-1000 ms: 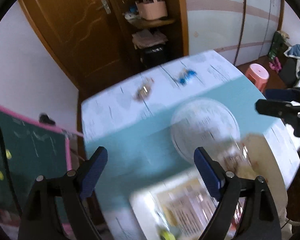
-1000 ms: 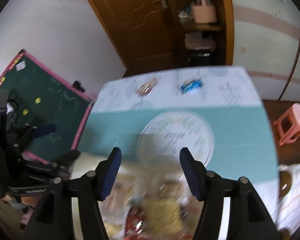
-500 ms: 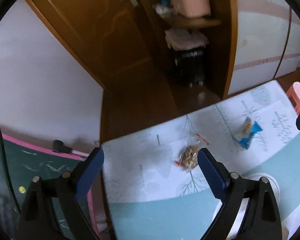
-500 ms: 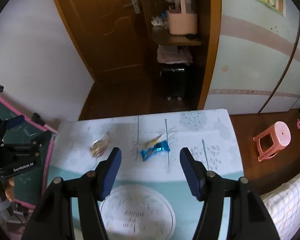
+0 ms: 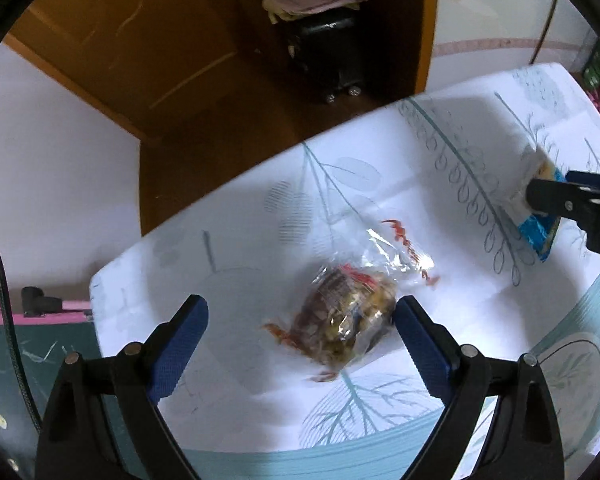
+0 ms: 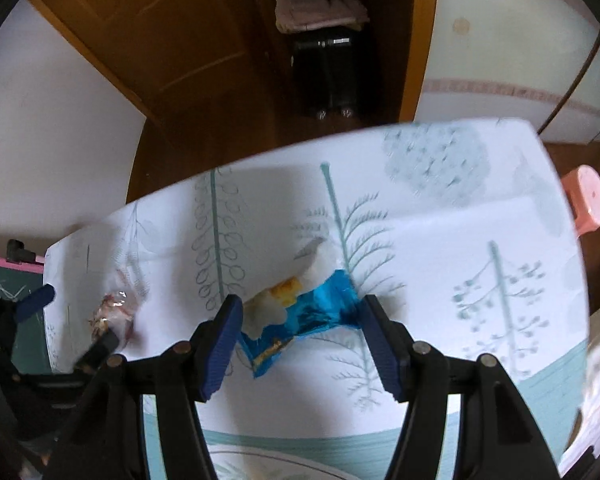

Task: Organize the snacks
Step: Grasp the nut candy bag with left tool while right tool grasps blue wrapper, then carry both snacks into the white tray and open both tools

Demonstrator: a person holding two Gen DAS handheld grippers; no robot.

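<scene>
A clear bag of mixed snacks (image 5: 344, 320) with red print lies on the white, plant-printed tablecloth (image 5: 260, 240). My left gripper (image 5: 300, 344) hangs open just above it, the bag between the blue pads and close to the right-hand one. A blue foil packet (image 6: 312, 312) with a white and yellow end lies further right. My right gripper (image 6: 302, 344) straddles the packet lengthwise, jaws open, both pads near its ends. The right gripper (image 5: 572, 208) also shows at the right edge of the left wrist view, and the left gripper (image 6: 72, 320) beside the clear bag (image 6: 112, 312) in the right wrist view.
A round patterned plate (image 5: 572, 368) sits on the cloth's teal band behind the snacks. The table's far edge is close in front, with wooden floor beyond. A black wheeled case (image 5: 332, 52) stands by the wooden door. A pink stool (image 6: 588, 200) is right, a green chalkboard (image 5: 4, 360) left.
Both grippers swept forward over the plate to the far strip of the table and came down, each now over a snack. The left jaws stand slightly wider than before.
</scene>
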